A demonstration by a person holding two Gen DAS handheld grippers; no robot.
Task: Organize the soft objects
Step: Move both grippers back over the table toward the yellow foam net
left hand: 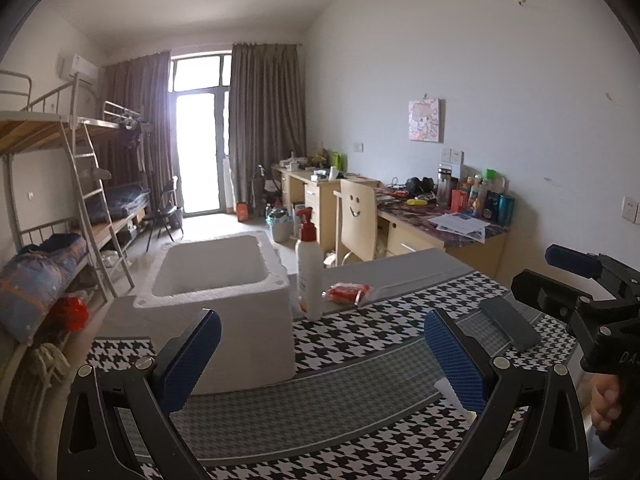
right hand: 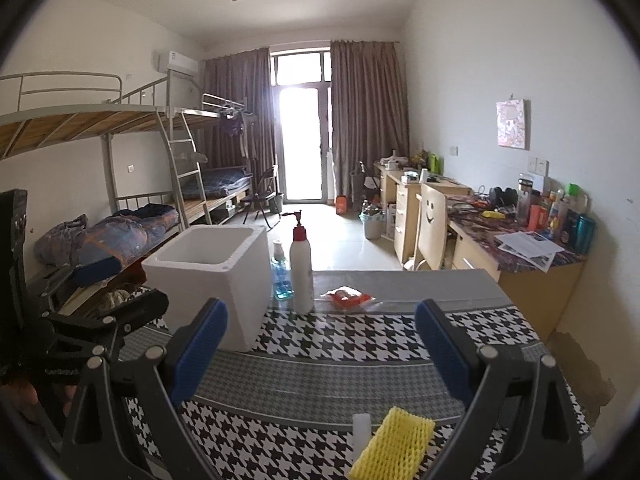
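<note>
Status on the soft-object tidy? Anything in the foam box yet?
Nothing looks done: the visible part of the foam box shows nothing inside. Nothing in hand either: left gripper and right gripper are both open above the table. Still left: the yellow foam net and the red packet lie on the cloth.

Open houndstooth tablecloth (right hand: 360, 340) ahead, free for passage. Blocking the left: white foam box (right hand: 208, 276), top open. Beside it, upright pump bottle (right hand: 302, 272) and blue bottle (right hand: 280, 276). Beyond, flat red packet (right hand: 348, 296).
</note>
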